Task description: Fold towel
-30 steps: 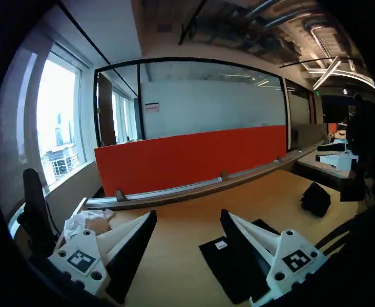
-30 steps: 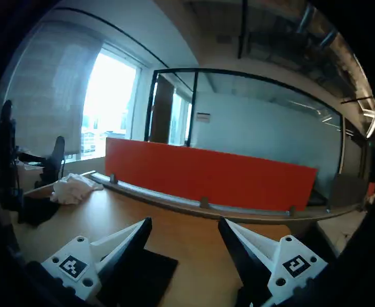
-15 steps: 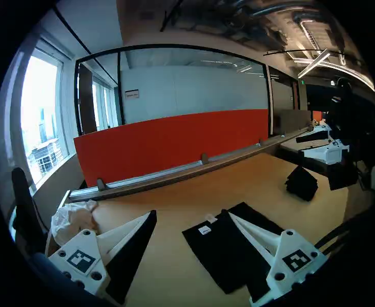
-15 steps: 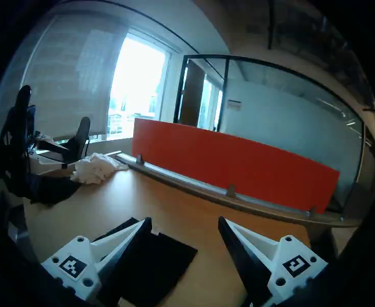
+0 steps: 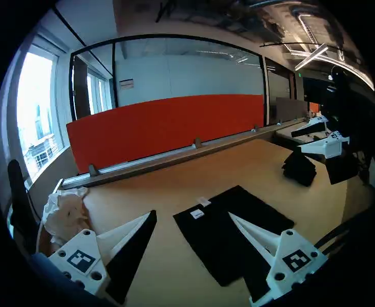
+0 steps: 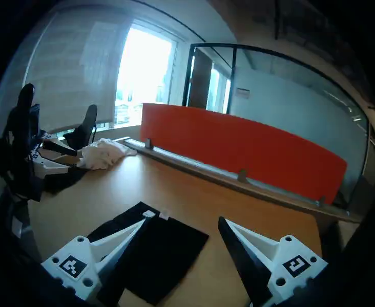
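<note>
**Two grippers empty, fold not started**

Left gripper and right gripper both have fingers spread wide, gripping nothing, hovering over the desk. Black towel lies flat on the desk just ahead of both, with a white tag near its far edge. In the left gripper view it sits under my right finger. In the right gripper view the towel sits under my left finger, so it's between the two.

I read this as the approach step. Next move: drop each gripper to a near corner (thin cloth on flat wood, so go in low to catch the edge), clamp, lift, carry toward the tagged edge. White cloth pile and dark bundle sit well apart.
</note>
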